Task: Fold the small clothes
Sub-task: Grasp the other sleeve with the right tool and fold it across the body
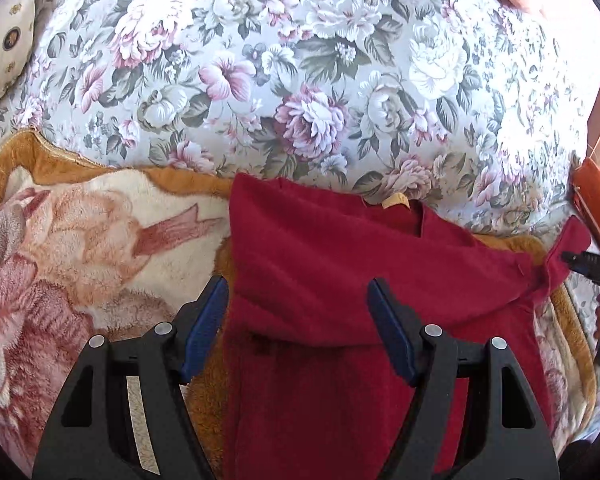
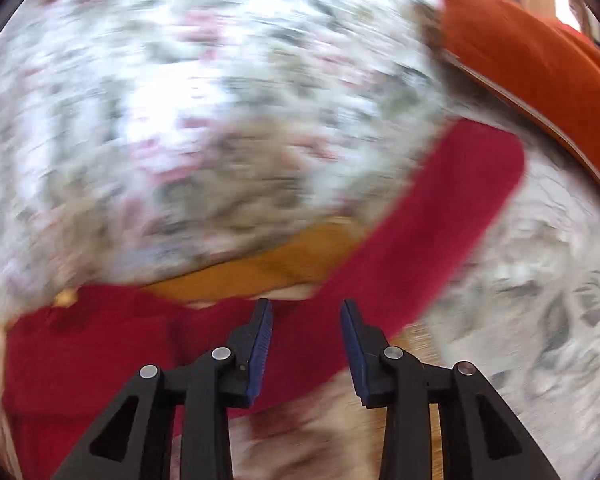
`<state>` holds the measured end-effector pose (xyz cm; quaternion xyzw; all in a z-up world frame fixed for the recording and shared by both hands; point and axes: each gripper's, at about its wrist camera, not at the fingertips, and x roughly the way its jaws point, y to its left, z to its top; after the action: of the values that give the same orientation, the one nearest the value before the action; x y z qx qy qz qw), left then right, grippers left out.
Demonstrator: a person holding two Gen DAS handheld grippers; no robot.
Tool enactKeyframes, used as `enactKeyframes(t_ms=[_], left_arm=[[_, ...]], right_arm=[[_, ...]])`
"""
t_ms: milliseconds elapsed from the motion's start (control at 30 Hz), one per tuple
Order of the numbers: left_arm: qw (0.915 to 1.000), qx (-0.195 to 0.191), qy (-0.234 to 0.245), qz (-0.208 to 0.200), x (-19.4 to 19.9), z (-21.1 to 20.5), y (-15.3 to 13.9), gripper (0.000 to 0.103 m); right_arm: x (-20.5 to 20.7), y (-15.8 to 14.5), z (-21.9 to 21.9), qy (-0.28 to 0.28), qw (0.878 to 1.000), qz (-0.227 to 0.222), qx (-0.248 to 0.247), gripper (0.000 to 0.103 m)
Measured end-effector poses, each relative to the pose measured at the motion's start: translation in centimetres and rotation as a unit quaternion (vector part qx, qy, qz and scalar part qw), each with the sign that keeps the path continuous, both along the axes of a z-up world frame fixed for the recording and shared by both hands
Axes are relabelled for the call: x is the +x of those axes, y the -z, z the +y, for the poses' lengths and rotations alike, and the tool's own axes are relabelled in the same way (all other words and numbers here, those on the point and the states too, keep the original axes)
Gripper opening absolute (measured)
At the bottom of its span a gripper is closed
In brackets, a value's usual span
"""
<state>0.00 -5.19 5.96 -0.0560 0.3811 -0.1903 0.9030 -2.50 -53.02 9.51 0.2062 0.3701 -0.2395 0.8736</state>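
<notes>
A dark red top (image 1: 340, 264) lies on a fleece blanket, its left side folded over and a yellow neck label (image 1: 396, 202) showing at its far edge. My left gripper (image 1: 297, 282) hovers over the folded part, open, with nothing between its blue pads. The right sleeve (image 1: 568, 240) sticks out to the right, where a black finger (image 1: 580, 260) of my right gripper meets it. The right wrist view is blurred. There, the sleeve (image 2: 440, 220) runs up to the right, and my right gripper (image 2: 306, 303) has its jaws apart above the cloth.
A tan and cream fleece blanket (image 1: 80, 240) covers the near bed. A floral bedcover (image 1: 300, 60) spreads beyond it. An orange cushion (image 2: 540, 72) lies at the right edge, and a patterned pillow (image 1: 4, 52) at the far left.
</notes>
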Motion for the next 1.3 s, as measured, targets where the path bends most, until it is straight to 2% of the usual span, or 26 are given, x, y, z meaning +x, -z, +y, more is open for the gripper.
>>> enactKeyframes(t_ms=[33, 133, 333, 433, 500, 600, 667, 733, 767, 800, 867, 1067, 1167, 1233, 1300], left_arm=[[1.0, 0.001, -0.002, 0.004, 0.1, 0.0, 0.2, 0.072], [0.9997, -0.007, -0.005, 0.023, 0.6, 0.1, 0.9, 0.072], [0.9996, -0.002, -0.005, 0.026, 0.8, 0.0, 1.4, 0.072], [0.9997, 0.001, -0.003, 0.024, 0.8, 0.0, 1.4, 0.072], [0.9997, 0.001, -0.003, 0.023, 0.8, 0.1, 1.4, 0.072], [0.9997, -0.006, -0.005, 0.023, 0.8, 0.4, 1.2, 0.072], [0.9996, -0.011, -0.007, 0.024, 0.8, 0.5, 1.1, 0.072], [0.9996, -0.012, -0.008, 0.025, 0.8, 0.5, 1.2, 0.072], [0.9996, -0.011, -0.008, 0.026, 0.8, 0.4, 1.3, 0.072], [0.9996, -0.008, -0.008, 0.027, 0.8, 0.3, 1.3, 0.072], [0.9996, -0.004, -0.006, 0.026, 0.8, 0.2, 1.4, 0.072], [0.9996, 0.003, -0.004, 0.029, 0.9, -0.1, 1.7, 0.072], [0.9997, 0.002, -0.003, 0.026, 0.9, -0.1, 1.5, 0.072], [0.9997, 0.001, -0.004, 0.025, 1.0, 0.0, 1.5, 0.072], [0.9997, 0.0, -0.007, 0.024, 1.0, 0.2, 1.4, 0.072]], right_arm=[[0.2, 0.3, -1.4, 0.017, 1.0, 0.014, 0.012, 0.034], [1.2, 1.0, -3.7, 0.062, 0.997, 0.016, 0.042, 0.034], [3.4, 2.0, -5.3, 0.133, 0.989, 0.038, 0.042, 0.034], [4.1, 2.0, -5.3, 0.133, 0.99, 0.042, 0.018, 0.034], [3.9, 1.9, -5.5, 0.136, 0.99, 0.042, 0.016, 0.017], [2.9, 2.1, -6.7, 0.129, 0.991, 0.026, 0.035, 0.014], [1.9, 1.5, -6.9, 0.117, 0.992, -0.002, 0.046, 0.014], [1.0, 0.8, -7.3, 0.12, 0.992, -0.008, 0.045, 0.021], [1.0, 0.8, -7.5, 0.122, 0.991, -0.004, 0.045, 0.034], [1.2, 0.9, -7.7, 0.126, 0.991, 0.002, 0.047, 0.037], [1.9, 1.2, -8.0, 0.135, 0.989, 0.017, 0.053, 0.037], [4.1, 1.3, -7.2, 0.134, 0.99, 0.045, 0.02, 0.037], [3.7, 1.3, -7.0, 0.129, 0.99, 0.046, 0.014, 0.014], [2.7, 1.2, -6.6, 0.122, 0.992, 0.032, 0.021, 0.008], [2.0, 1.1, -5.7, 0.11, 0.994, 0.006, 0.028, 0.007]])
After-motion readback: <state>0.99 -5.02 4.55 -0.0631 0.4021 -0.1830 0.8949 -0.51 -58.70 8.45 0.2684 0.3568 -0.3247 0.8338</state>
